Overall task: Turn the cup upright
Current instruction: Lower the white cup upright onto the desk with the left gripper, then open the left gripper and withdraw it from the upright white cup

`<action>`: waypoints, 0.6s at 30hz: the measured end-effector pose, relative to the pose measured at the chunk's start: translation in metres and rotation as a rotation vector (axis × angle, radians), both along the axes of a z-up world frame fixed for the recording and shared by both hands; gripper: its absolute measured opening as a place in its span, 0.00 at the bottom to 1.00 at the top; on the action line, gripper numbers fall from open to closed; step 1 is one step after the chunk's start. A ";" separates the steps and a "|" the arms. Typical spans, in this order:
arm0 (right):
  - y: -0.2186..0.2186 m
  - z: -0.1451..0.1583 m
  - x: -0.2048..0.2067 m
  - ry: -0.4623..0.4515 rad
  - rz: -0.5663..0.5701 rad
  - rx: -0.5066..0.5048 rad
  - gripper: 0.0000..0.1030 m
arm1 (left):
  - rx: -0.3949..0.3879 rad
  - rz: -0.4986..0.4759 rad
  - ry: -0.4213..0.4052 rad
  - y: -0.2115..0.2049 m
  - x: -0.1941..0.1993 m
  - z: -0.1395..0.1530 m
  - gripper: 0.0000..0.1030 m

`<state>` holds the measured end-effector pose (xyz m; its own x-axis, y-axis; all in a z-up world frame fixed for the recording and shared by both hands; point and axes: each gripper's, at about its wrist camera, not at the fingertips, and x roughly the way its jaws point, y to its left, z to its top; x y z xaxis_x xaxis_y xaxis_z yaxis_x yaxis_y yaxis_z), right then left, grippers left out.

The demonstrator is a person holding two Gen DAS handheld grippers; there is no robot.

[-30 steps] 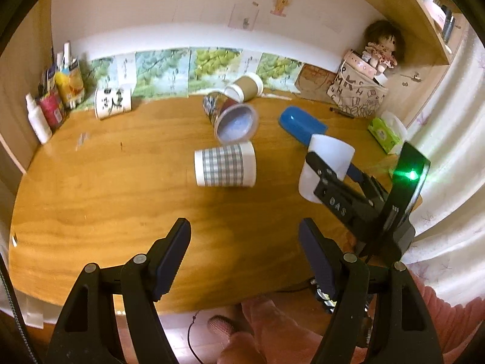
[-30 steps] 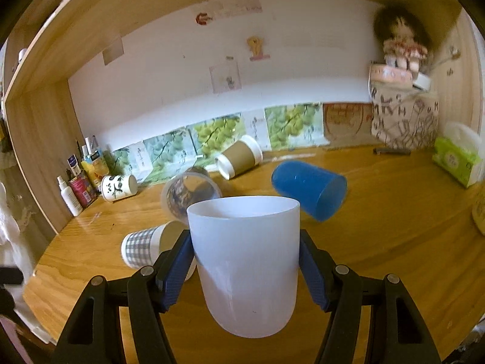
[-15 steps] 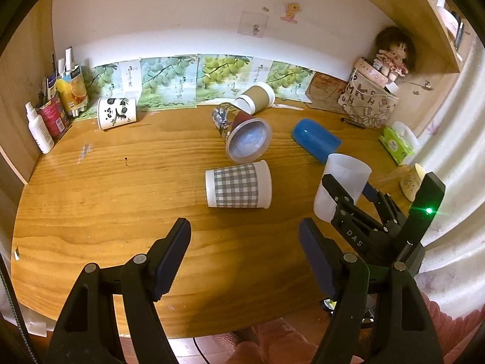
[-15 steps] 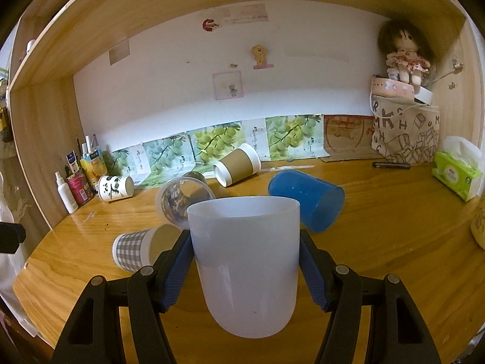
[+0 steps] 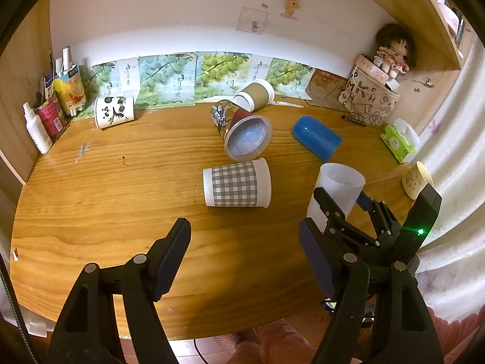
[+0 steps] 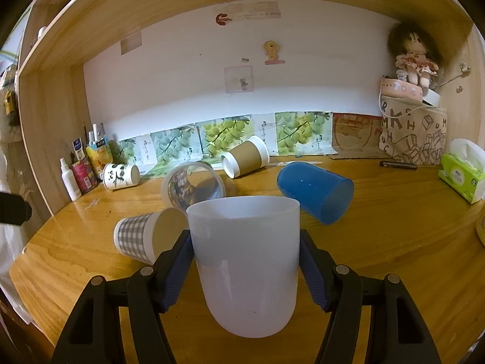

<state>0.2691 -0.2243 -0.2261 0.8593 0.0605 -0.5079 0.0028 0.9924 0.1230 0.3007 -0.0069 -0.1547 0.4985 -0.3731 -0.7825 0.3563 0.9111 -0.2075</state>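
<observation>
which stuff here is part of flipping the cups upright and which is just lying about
Part of the job:
- white cup, mouth up, in the right hand-held gripper
- checked cup, on its side
- blue cup, on its side
- brown-sleeved cup, on its side

Lying about:
- doll
- tissue pack
- spray bottle

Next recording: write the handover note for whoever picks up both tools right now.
Right tool: shut on the white cup, mouth up, not yet released.
Left tool: jaws apart, nothing between them, above the desk.
On their sides: checked cup, printed cup, brown cup, blue cup, panda cup.
Left: set the white cup down, then right the others.
</observation>
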 end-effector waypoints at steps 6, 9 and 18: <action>0.001 -0.007 -0.006 0.005 0.001 0.000 0.66 | 0.001 -0.001 0.001 0.000 -0.001 0.000 0.75; 0.002 -0.008 -0.010 0.000 0.002 -0.005 0.66 | 0.003 -0.004 -0.001 0.000 -0.004 -0.001 0.75; 0.007 -0.007 -0.010 -0.019 0.028 -0.010 0.66 | 0.005 0.010 0.004 0.002 -0.009 -0.001 0.75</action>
